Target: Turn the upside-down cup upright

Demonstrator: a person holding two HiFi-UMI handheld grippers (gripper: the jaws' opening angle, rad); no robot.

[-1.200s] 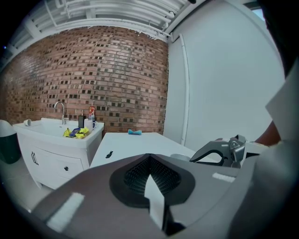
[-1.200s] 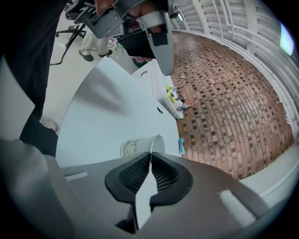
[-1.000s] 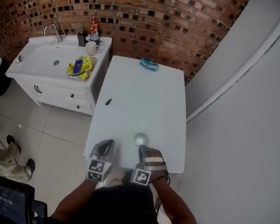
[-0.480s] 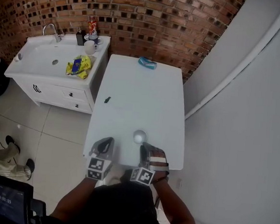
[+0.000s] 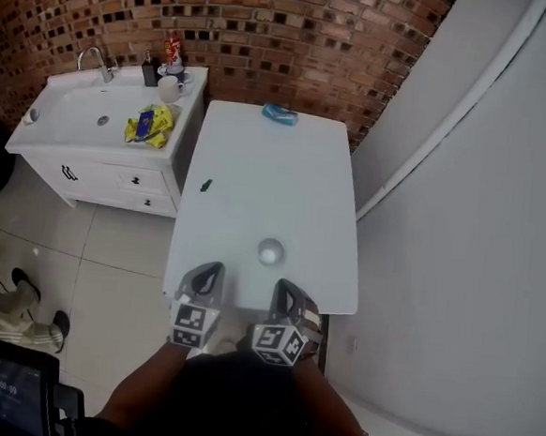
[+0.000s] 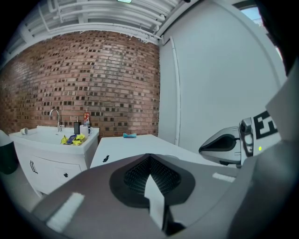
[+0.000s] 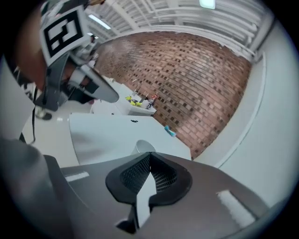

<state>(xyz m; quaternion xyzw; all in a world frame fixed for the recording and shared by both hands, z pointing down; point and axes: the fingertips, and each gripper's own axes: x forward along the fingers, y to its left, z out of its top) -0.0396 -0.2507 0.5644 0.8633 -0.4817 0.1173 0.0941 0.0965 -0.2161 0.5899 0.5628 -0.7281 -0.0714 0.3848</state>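
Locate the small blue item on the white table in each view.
Head view: blue item at the table's far edge, top centre.
Left gripper view: just left of centre, on the table's far end.
Right gripper view: just right of centre, at the table's far end.
Shared landmark: the brick wall behind it.

The grey right gripper (image 7: pixel 149 158) hides most of the small white cup (image 7: pixel 142 146). The white worktop's (image 5: pixel 276 180) dark speck (image 5: pixel 206 186) is too small to identify.
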